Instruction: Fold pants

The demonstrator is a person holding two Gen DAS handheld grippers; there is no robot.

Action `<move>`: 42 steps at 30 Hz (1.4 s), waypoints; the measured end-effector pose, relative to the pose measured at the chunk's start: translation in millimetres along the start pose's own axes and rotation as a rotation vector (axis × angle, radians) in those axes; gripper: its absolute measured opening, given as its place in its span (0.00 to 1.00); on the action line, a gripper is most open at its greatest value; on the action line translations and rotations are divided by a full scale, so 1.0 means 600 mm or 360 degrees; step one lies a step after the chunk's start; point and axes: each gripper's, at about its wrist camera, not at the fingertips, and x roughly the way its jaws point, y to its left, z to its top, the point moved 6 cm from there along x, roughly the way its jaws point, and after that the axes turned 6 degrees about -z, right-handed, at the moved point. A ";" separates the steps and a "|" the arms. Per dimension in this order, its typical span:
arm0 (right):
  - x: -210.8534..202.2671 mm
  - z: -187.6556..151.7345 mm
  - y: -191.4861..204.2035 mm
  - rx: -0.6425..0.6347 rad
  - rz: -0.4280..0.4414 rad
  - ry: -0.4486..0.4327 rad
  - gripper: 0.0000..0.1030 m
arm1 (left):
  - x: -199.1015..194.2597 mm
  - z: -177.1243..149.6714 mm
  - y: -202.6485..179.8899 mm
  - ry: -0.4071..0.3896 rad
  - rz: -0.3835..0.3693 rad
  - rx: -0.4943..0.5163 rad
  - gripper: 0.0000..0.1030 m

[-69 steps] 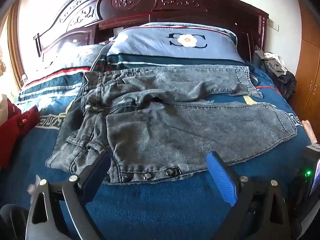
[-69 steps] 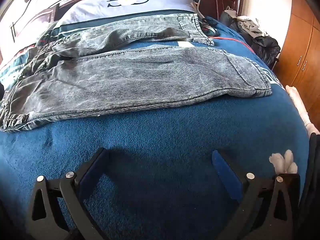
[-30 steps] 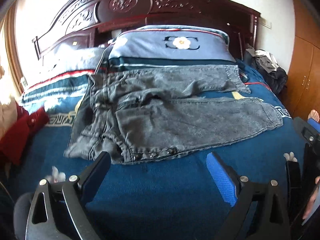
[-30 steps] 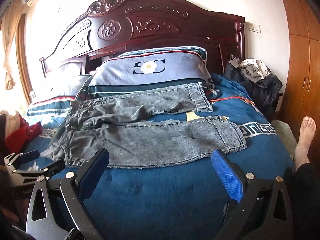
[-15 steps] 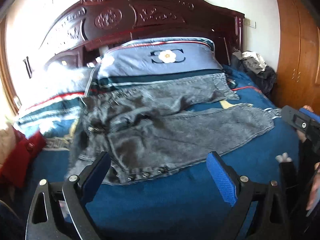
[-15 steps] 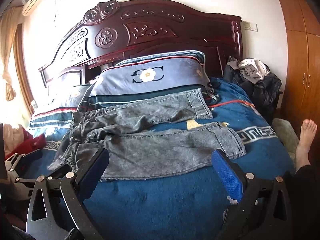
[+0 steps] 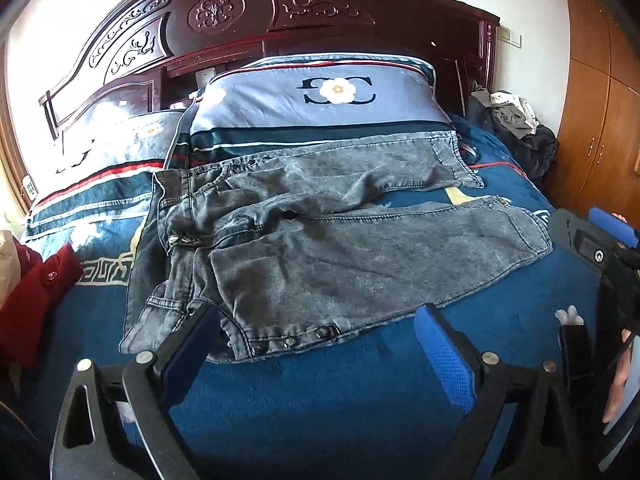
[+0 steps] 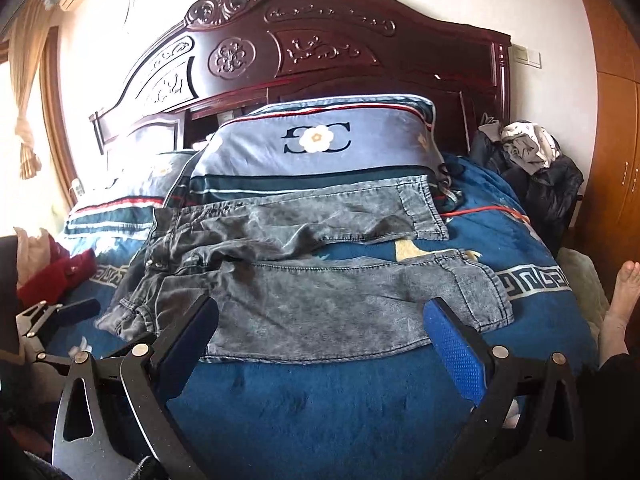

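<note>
Denim, grey and acid-washed: the pants (image 7: 340,248) lie spread across the blue bedspread (image 7: 328,396) just ahead of both tools, waistband off to the left, the two legs running out to the right, split apart like a V. No fold made yet, by the look of it.

Left gripper (image 7: 320,344) hangs low in front of the near waistband corner, jaws spread wide, nothing between them. Right gripper (image 8: 322,334) sits ahead of the near leg's lower edge, equally wide open, equally empty.

Now, the risks. That waistband area is bunched and rumpled, layers piled near the row of snaps (image 7: 294,340) right beyond the left gripper's fingertips. Close there carelessly and I'd expect one layer only to come up, with the rest dragging behind and spoiling the crease. The far leg (image 8: 320,220) lies up against the pillow (image 8: 316,148), well beyond the right gripper; reaching for it could snag the pillow edge or pinch bedspread along with cloth. Heavy denim also slips from a shallow bite, so a pinch at the very hem (image 8: 492,300) may let go mid-swing. And the legs aren't parallel, so any fold started now probably lands crooked.
</note>
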 end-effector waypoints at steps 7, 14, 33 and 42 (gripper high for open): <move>0.031 0.027 0.021 -0.0036 0.0031 0.0007 1.00 | 0.015 0.019 0.029 -0.0011 -0.0008 -0.0057 0.97; 0.084 0.046 0.053 -0.0122 0.0072 0.0049 1.00 | 0.044 0.063 0.123 -0.0027 0.0064 -0.0217 0.97; 0.391 0.151 0.101 -0.0263 0.0387 0.0446 1.00 | 0.227 0.164 0.415 0.0180 0.0289 -0.0360 0.98; 0.504 0.197 0.113 -0.0549 0.0405 0.0495 1.00 | 0.315 0.186 0.477 0.0270 0.0305 -0.0353 0.97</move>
